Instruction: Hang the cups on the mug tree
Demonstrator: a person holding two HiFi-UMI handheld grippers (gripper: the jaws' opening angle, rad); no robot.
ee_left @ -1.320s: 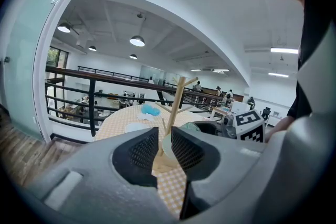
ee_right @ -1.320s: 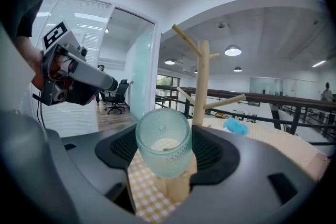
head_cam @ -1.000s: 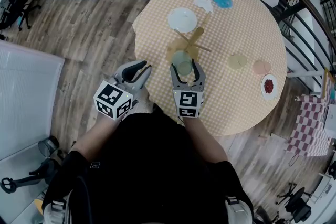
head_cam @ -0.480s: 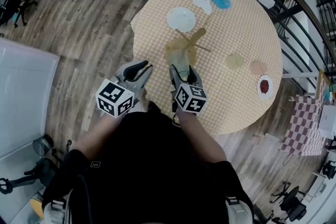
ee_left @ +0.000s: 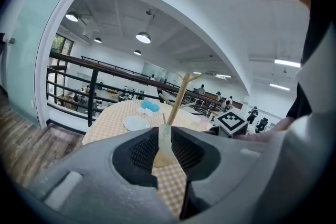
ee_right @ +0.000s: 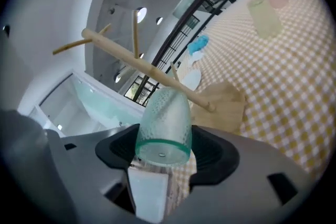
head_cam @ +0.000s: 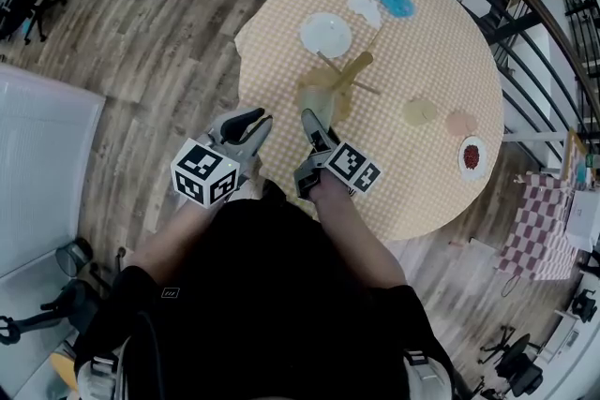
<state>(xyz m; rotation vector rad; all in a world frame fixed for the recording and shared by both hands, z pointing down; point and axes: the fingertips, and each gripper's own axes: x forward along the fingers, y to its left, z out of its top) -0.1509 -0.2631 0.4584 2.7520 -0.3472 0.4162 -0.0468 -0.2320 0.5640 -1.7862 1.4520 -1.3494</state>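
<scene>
Right claw (head_cam: 316,128) is clamped on the green cup (ee_right: 165,118), directly in front of the mug tree (ee_right: 147,68) trunk on the bench (head_cam: 422,33). Left claw (head_cam: 251,125) has its jaws narrowly apart and empty, beside the bench edge. Yellow cup (head_cam: 422,111) and pink cup (head_cam: 463,120) stand well apart.

Head view steeply down over table (head_cam: 441,42), gripper views low, near, facing mug tree (head_cam: 339,81)

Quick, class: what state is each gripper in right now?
Left gripper: slightly open, empty.
Right gripper: closed on the cup.
</scene>
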